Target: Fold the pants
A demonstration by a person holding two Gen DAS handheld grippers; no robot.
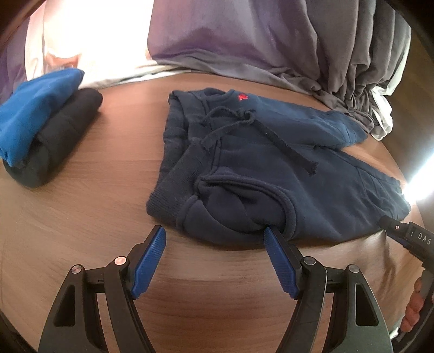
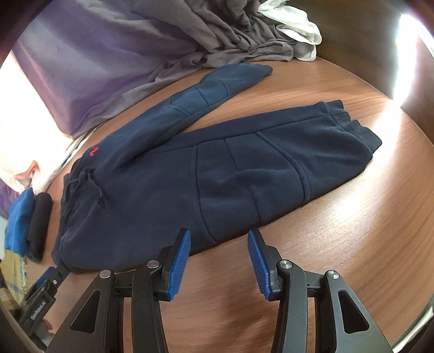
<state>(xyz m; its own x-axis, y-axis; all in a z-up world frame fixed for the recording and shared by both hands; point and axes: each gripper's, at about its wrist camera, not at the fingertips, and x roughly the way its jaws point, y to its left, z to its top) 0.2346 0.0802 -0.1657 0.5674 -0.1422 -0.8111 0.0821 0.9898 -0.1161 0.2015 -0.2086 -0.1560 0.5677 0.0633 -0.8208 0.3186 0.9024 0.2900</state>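
Note:
Navy sweatpants (image 1: 271,168) lie flat on the wooden table (image 1: 95,190), with the waistband and its drawstring (image 1: 244,127) toward the left. A small red logo (image 1: 242,97) marks the far hip. My left gripper (image 1: 215,232) is open at the near waistband corner; its right fingertip (image 1: 271,233) touches the pocket edge, and its left one is over bare wood. In the right wrist view the pants (image 2: 217,163) spread two legs to the right. My right gripper (image 2: 219,235) is open at the near leg's edge, its pads not pressing the cloth.
Folded blue (image 1: 35,108) and black (image 1: 67,130) garments are stacked at the left. A grey clothes pile (image 1: 352,68) and white cloth (image 2: 295,24) crowd the back right, touching the far leg. Purple fabric (image 1: 217,35) hangs behind. The table's rim curves close at the right.

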